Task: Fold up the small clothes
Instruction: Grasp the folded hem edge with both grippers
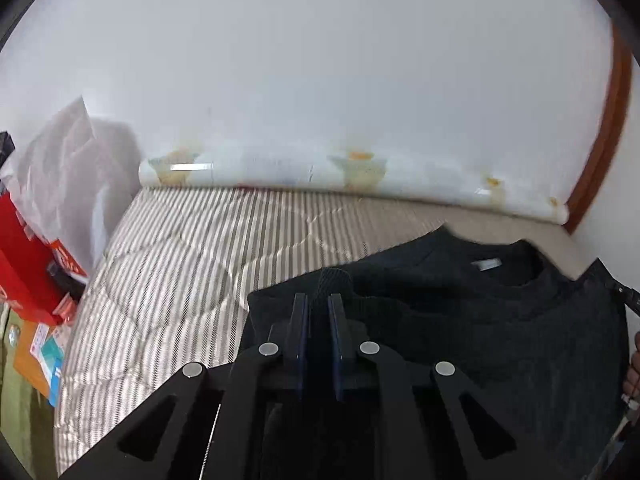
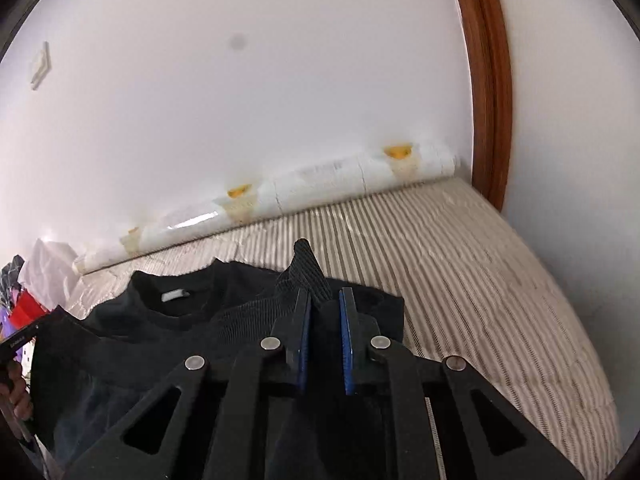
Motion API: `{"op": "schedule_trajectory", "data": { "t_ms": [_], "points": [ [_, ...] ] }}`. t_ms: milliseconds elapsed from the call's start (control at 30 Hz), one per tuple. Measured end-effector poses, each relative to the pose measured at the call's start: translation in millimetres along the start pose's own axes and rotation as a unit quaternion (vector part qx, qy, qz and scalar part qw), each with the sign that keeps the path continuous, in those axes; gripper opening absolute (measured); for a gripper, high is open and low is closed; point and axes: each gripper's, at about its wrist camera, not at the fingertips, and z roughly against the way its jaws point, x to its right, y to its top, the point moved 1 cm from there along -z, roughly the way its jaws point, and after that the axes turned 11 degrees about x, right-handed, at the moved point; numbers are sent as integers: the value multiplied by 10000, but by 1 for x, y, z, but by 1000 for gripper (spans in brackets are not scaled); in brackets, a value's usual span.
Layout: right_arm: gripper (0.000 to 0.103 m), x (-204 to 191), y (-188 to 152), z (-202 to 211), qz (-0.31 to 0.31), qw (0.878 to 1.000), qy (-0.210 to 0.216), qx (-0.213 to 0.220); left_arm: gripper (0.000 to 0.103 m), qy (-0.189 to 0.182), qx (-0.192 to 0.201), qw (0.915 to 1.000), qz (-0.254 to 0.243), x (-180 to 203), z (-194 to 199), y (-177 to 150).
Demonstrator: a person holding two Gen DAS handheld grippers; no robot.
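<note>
Black ribbed knit forms the sweater (image 1: 500, 320), a crew-neck garment with a pale label inside its collar. It lies on the striped quilted mattress (image 1: 180, 264), short of the glossy patterned roll (image 1: 352, 176) along the white wall. The left gripper (image 1: 318, 300) clamps one bunched shoulder edge; the right gripper (image 2: 326, 296) clamps the other.
</note>
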Motion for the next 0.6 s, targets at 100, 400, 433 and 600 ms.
{"op": "schedule_trajectory", "data": {
  "t_ms": [100, 400, 433, 600],
  "points": [
    [13, 5, -11, -24, 97, 9990, -241, -367, 10, 171, -179, 9997, -22, 1, -16, -7],
    [25, 13, -20, -29, 117, 9958, -409, -813, 35, -99, -685, 9975, 167, -6, -20, -17],
    [28, 12, -20, -22, 152, 9958, -398, -812, 39, -96, -708, 9973, 144, -5, -17, -19],
    [32, 15, -40, 17, 505, 9946, -549, -720, 46, 22, -792, 9967, -155, -4, 8, -40]
  ]
}}
